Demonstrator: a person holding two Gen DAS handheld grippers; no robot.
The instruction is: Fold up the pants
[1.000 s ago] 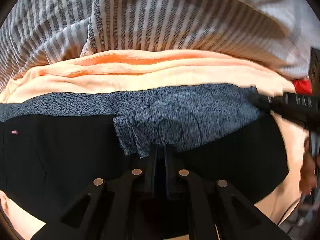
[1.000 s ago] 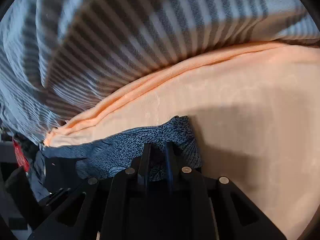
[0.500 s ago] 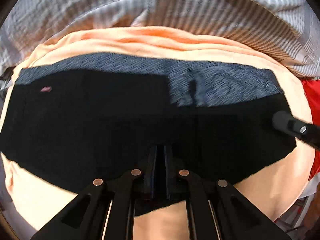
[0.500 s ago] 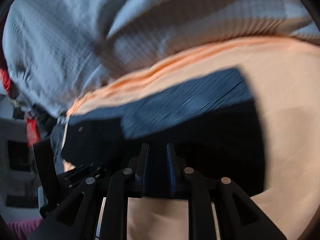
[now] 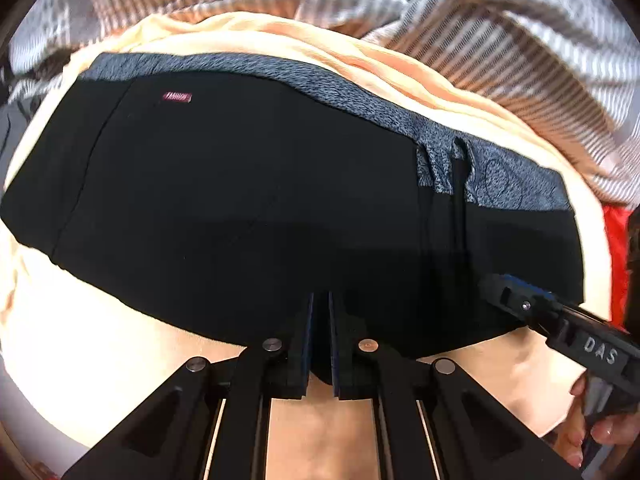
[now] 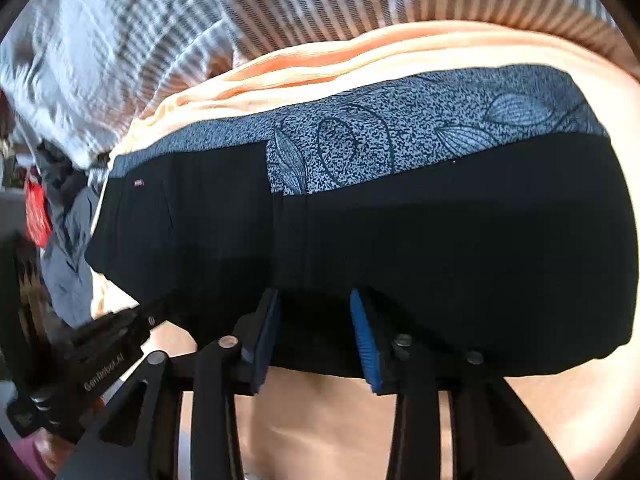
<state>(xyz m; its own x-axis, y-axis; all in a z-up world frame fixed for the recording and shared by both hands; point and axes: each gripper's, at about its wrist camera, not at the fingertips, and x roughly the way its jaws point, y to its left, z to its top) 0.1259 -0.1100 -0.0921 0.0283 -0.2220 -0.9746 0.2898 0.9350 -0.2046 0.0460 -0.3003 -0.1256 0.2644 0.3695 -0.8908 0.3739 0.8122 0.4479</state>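
Left gripper: jaws drawn narrow, with the near hem of the black pants pinched between the two pads. The fold of fabric sits in the slot between them, at the middle of the near edge.

Right gripper: jaws spread wide, blue pads exposed on the inner faces. The near edge of the pants lies between the pads. Whether either pad touches the cloth cannot be confirmed from the right wrist view. In the left wrist view the tip of this gripper rests at the right end of the near hem.

Pants: laid flat and folded into a wide band on a peach sheet, long axis running left to right. The near portion is plain black. A small red label sits on the black fabric toward the far left. Along the far edge runs a blue-grey patterned strip with leaf outlines.

Beyond the pants, the peach sheet bunches into ridges. Behind the ridges lies a grey-and-white striped cloth, blurred. A red item shows at the right border of the left wrist view.
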